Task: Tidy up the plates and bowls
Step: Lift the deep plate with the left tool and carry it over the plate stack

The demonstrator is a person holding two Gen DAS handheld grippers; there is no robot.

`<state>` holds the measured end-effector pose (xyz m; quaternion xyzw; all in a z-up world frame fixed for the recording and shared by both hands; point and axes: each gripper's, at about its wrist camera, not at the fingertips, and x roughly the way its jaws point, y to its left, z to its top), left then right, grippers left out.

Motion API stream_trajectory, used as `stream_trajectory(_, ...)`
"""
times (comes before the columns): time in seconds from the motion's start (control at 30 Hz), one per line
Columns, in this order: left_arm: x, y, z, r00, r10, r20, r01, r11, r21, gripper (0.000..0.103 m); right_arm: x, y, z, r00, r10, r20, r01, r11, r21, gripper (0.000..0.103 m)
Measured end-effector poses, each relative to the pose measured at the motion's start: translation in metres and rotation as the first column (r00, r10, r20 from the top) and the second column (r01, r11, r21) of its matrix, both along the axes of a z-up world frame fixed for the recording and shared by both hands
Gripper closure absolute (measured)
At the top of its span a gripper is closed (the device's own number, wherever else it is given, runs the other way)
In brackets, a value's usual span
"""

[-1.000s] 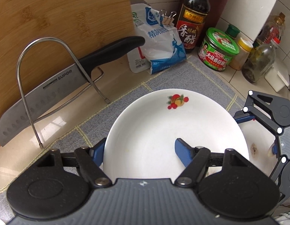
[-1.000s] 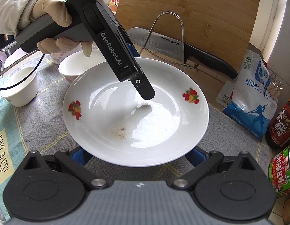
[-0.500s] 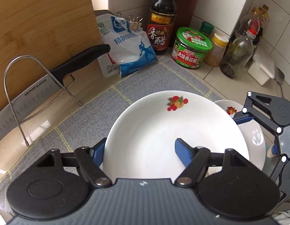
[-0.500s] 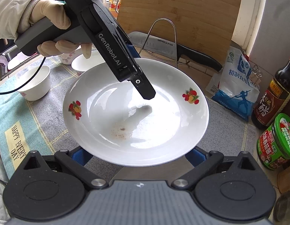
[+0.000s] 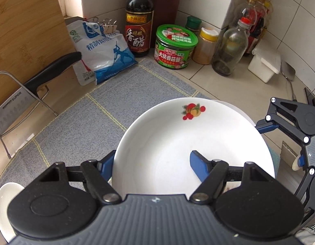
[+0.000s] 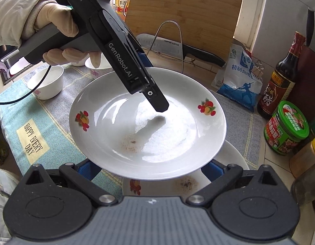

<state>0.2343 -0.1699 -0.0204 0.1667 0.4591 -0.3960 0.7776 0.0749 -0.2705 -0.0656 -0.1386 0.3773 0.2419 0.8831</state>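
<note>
A white plate with fruit prints (image 5: 177, 143) (image 6: 149, 122) is held in the air by both grippers. My left gripper (image 5: 151, 163) is shut on its near rim, one finger inside (image 5: 200, 165) and one under the edge. My right gripper (image 6: 151, 168) is wide, with a blue finger at each side under the plate's opposite rim; whether it clamps the plate is unclear. A second white plate (image 6: 190, 180) with a fruit print and brown specks lies on the mat just below, partly hidden. Its rim shows in the left wrist view (image 5: 234, 108).
Two white bowls (image 6: 47, 83) (image 6: 96, 63) stand on the grey checked mat (image 5: 92, 122). A knife (image 5: 35, 83) rests in a wire rack before a wooden board (image 6: 188, 20). A salt bag (image 5: 102, 55), vinegar bottle (image 5: 139, 20), green jar (image 5: 175, 47) and several bottles stand at the back.
Both grippers have carried the plate to the right, away from the knife rack, until it hangs over the second plate. The grip on the plate is unchanged.
</note>
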Motion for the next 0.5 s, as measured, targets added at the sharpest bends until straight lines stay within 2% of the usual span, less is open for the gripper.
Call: stream_trajectory(0.5, -0.027, -0.054, -0.016, 0.99, -0.137, -0.028, 0.138, 0.99, 0.005, 0.028, -0.044, -0.037, -0.002, 0.992, -0.126, -0.019, 0.125, 0.992, -0.015, 0.0)
